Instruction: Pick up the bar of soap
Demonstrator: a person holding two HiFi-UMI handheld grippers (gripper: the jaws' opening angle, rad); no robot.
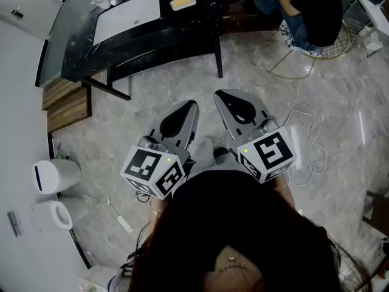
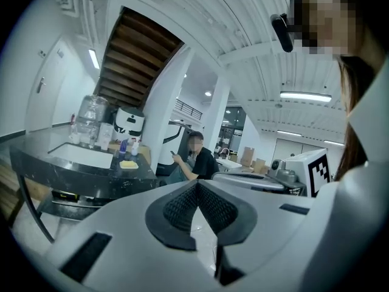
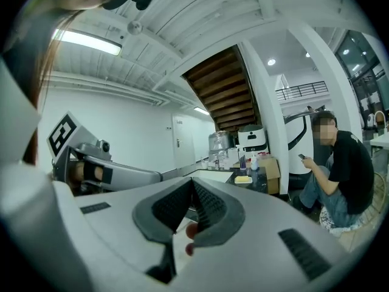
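— Pale stone floor under you, black table well ahead: that gap is the first thing to deal with. Both tools hang low by your body. Your left gripper has its jaws pressed together on nothing. Your right gripper is the same, pads meeting and empty.

— So where's the soap from here?

— Work outward from the tips. First comes bare floor, then the table with a white basin set in it. The soap is the yellow bar in a small dish just right of the basin. It's well apart from both grippers, so walk up before you reach.

— Which one takes it?

— I'd use the right, since the bar lies on that side of the basin. Spread the jaws before you arrive, wider than the bar. Come down over the dish and set the pads on the bar's long sides. Close gently, because soap will likely squirt out if you squeeze hard. Lift straight up so the dish isn't dragged along. Keep your elbow clear of the seated person to the right of the table.
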